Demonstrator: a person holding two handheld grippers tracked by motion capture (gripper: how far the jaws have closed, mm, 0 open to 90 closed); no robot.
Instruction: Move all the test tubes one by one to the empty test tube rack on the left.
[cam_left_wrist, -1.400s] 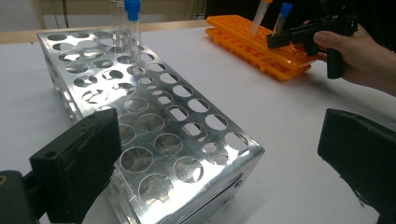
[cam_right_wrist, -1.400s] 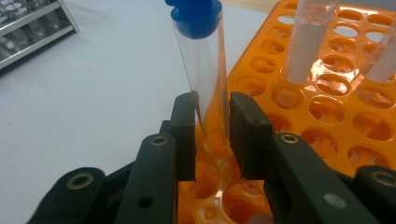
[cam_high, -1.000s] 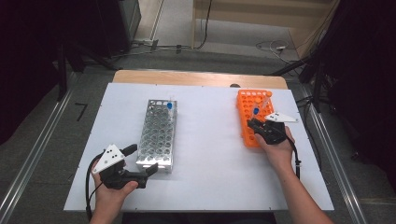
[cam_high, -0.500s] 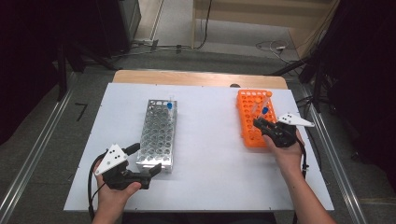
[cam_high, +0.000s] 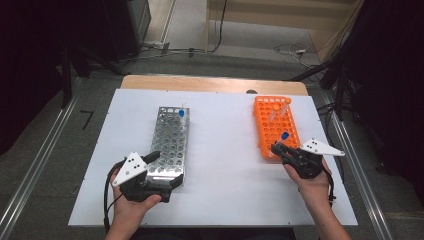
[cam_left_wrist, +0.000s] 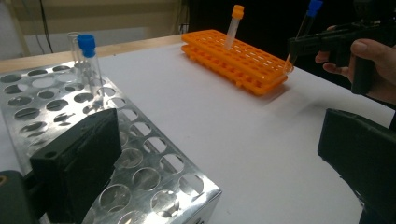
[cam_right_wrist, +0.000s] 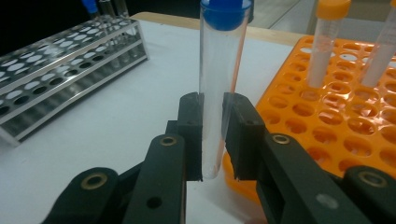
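The right tongs (cam_right_wrist: 213, 140) clamp a clear blue-capped plastic tube (cam_right_wrist: 219, 88) upright, just off the near corner of the orange perforated plastic rack (cam_high: 275, 126); the left tongs (cam_left_wrist: 219, 172) stand apart, one jaw over the perforated metal rack (cam_left_wrist: 140, 158) on the white table (cam_high: 225, 150)

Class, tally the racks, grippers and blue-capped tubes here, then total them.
Racks: 2, metal rack, orange rack
Grippers: 2, left gripper, right gripper
Blue-capped tubes: 2, racked tube, held tube
Total: 6
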